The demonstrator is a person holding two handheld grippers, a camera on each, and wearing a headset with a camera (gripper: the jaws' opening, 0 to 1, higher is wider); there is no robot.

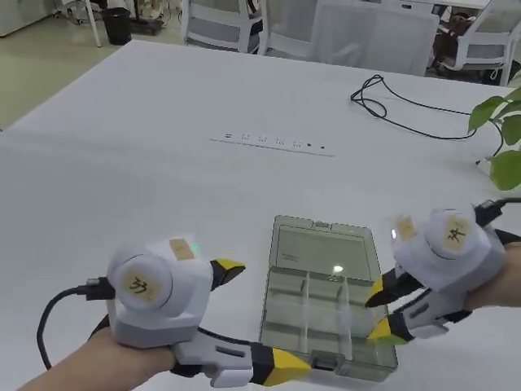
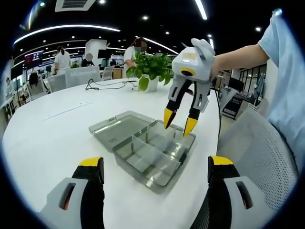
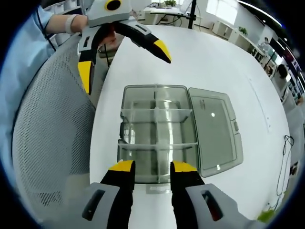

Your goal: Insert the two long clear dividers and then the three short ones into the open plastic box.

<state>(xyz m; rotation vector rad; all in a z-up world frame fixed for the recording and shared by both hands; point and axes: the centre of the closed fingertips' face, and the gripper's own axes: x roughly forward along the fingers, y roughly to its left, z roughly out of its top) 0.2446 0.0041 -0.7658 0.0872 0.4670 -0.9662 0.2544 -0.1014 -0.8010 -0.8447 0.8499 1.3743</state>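
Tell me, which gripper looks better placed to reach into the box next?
Probably the right gripper: its open jaws point down over the plastic box. The left gripper sits low beside the box, jaws spread wide.

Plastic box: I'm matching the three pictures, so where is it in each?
Head view: plastic box at bottom centre.
Left gripper view: centre, under the right gripper.
Right gripper view: centre, just above that view's own jaws.
Shared landmark: the open lid, lying flat.
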